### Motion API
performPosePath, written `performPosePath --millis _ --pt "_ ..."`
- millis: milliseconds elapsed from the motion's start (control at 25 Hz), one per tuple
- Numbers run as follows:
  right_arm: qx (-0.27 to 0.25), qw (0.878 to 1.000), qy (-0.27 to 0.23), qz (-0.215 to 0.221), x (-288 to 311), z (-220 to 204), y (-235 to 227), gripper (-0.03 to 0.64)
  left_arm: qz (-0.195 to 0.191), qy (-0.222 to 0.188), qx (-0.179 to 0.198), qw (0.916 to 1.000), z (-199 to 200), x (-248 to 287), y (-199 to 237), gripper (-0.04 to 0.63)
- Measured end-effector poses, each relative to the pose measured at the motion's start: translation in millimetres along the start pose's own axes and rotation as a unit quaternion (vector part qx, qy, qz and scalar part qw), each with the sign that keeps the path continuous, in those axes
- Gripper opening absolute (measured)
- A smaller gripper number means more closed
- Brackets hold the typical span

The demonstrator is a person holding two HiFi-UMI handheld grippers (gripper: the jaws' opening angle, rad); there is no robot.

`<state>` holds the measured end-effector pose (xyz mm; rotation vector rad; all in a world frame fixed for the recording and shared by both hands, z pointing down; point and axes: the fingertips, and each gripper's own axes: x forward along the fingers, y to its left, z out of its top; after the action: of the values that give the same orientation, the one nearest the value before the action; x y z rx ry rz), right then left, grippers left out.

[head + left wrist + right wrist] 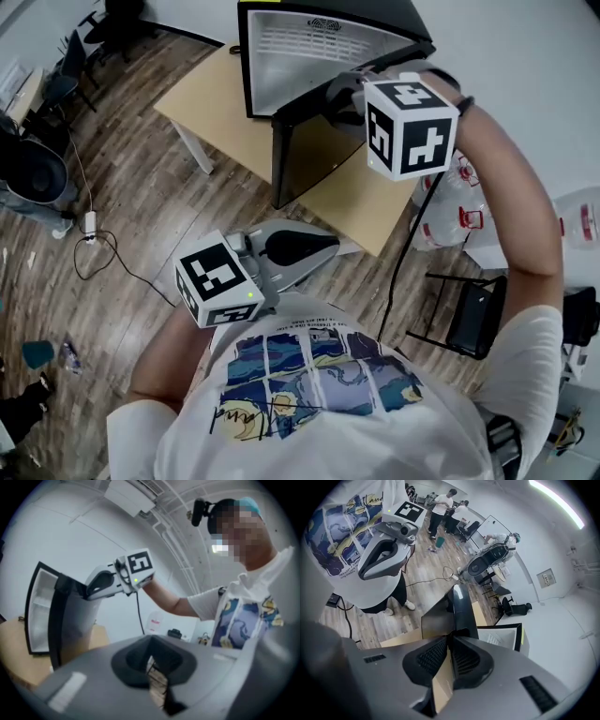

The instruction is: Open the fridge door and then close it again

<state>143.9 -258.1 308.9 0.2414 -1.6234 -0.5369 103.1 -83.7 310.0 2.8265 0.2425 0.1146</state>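
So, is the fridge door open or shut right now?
Open: the door stands swung away from the fridge, white interior exposed; right gripper pinches its top edge.

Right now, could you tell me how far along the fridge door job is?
Opening looks done: the fridge door stands swung wide, showing the white interior. In hand: the right gripper is clamped on the door's top edge. Left to do: swinging it shut. The left gripper is shut, empty.

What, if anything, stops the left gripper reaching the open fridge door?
Probably yes: the left gripper hangs empty before the table, with only open air between it and the fridge door.
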Motion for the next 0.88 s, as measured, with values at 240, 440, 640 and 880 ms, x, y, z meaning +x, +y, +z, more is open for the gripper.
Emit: performPosePath --millis 240,440,640,880 --pt "0.032 0.999 0.019 -0.001 18.9 5.4 -33.0 0.038 -0.021 -0.001 0.001 0.9998 6.2 -23.8 21.4 0.009" --pt "0.064 0.997 0.032 0.003 32.7 9.4 -64.4 0.037 -0.034 -0.005 0.0 0.9994 14.5 -50.8 42.0 0.009" --pt "0.098 0.994 0.038 0.005 48.2 4.1 -89.2 0.037 -0.047 -0.007 0.002 0.9989 16.4 -63.9 61.8 0.009" --pt "0.131 0.99 0.05 0.004 64.8 -1.5 -117.5 0.037 -0.056 -0.007 0.007 0.9984 17.9 -81.6 83.4 0.009"
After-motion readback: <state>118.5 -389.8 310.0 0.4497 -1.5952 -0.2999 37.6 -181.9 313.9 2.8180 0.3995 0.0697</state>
